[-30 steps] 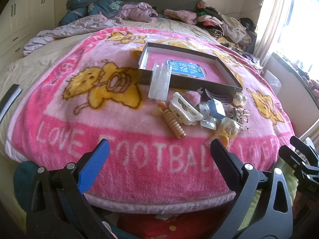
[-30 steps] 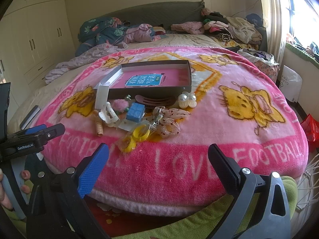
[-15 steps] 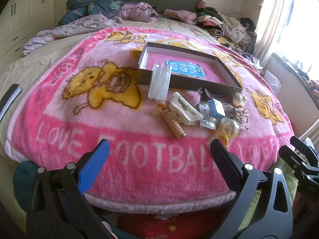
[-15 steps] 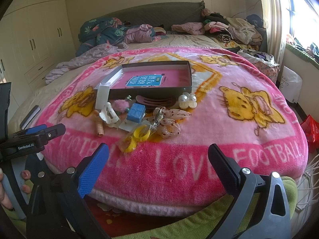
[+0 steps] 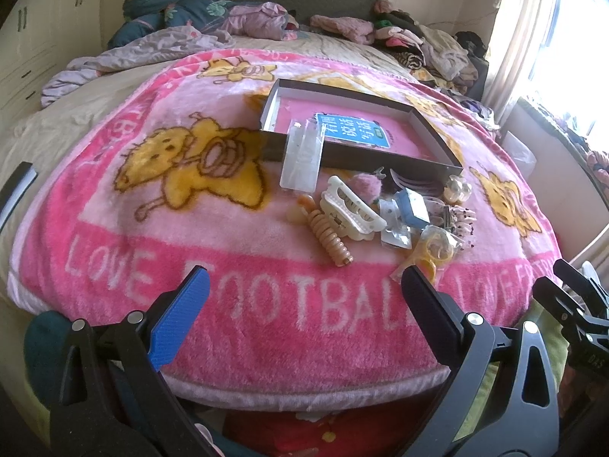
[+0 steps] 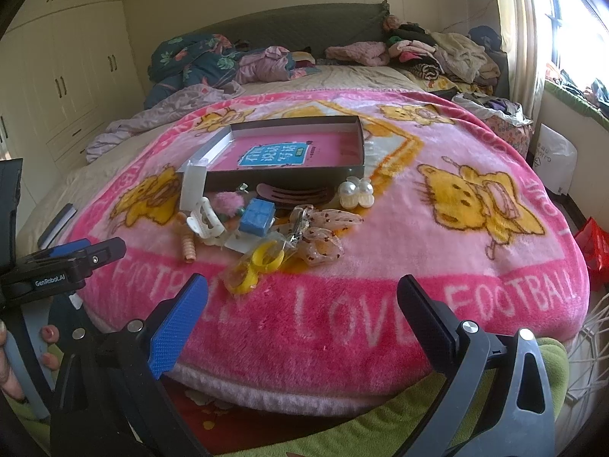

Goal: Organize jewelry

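Readable lettering on the blanket and one gripper

The pink blanket (image 6: 380, 228) carries white block letters "LOVE FOOTBALL" along its near band, across the lower middle of both views, partly cut off by the fingers in front. At the left edge of the right wrist view, the left gripper (image 6: 68, 262) bears "GenRobot.AI" in white. The blue card (image 5: 356, 129) in the box (image 5: 437, 141) shows Chinese characters, too small to read.

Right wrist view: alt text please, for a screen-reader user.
Open right gripper hovers before a pink blanket on a bed, where hair clips and accessories lie heaped in front of an open shallow box. The left gripper shows at left.
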Available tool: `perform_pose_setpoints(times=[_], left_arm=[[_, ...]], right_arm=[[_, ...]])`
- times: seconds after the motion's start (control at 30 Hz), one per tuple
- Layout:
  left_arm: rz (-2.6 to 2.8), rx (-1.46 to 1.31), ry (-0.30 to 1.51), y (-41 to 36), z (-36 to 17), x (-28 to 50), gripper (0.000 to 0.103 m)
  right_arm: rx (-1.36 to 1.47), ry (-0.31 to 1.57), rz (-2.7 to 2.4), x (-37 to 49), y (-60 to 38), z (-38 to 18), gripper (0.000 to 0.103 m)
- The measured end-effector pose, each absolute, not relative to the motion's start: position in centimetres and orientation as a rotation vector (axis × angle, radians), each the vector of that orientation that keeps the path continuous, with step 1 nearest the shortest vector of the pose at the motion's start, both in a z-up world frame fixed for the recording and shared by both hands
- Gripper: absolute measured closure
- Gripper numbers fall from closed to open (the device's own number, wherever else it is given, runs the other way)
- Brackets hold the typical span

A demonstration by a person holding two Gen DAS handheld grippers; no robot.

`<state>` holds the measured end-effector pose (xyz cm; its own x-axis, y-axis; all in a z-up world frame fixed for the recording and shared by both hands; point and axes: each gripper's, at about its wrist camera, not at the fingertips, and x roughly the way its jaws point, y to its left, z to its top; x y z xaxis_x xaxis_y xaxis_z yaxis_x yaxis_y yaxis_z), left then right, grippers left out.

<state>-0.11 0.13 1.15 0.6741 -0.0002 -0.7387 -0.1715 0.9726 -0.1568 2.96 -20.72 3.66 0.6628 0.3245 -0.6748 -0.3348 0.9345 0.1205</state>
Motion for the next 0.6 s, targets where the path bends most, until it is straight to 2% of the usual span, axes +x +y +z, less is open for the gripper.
perform_pose_setpoints(times=[0.6], left_arm=[[0.064,-0.204,0.858,-0.5,-0.2,3.7,0.009]], right_arm=[[0.045,0.793,0.339,6.4,-22.4,2.2,0.004]])
